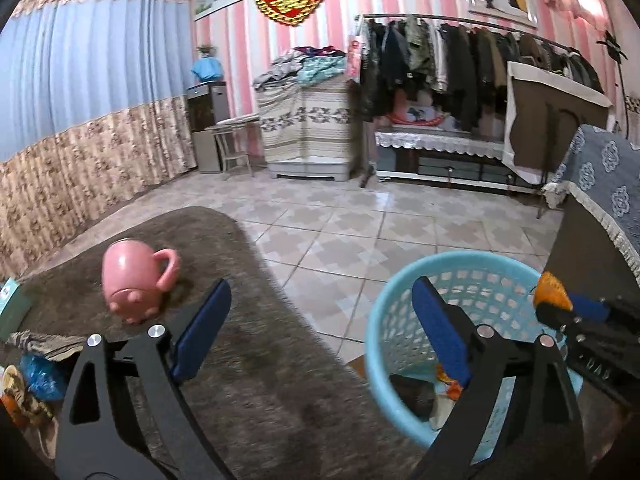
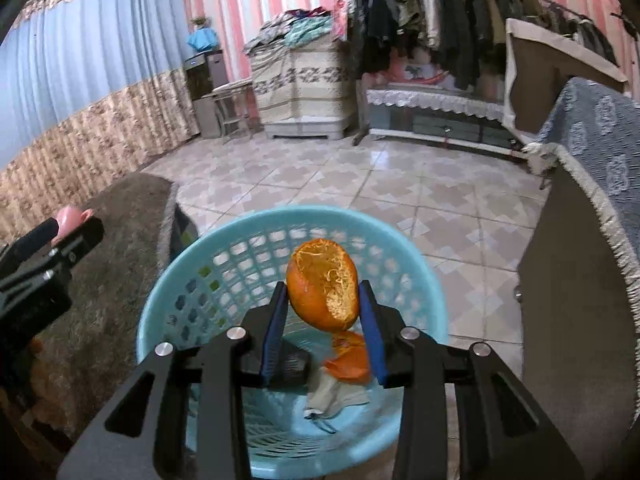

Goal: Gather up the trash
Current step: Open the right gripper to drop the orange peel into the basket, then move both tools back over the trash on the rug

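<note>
right gripper (image 2: 323,322) jaws pinch orange peel (image 2: 323,295) above the blue basket (image 2: 416,276); left gripper (image 1: 320,332) jaws spread, pink mug (image 1: 134,278) at left.

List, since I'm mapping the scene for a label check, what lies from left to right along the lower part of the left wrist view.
Green box → pink ceramic mug lying on its side → light blue plastic lattice basket → orange peel held in the right tool.

Both wrist views look forward over the close blue basket (image 1: 400,316), shared.
</note>
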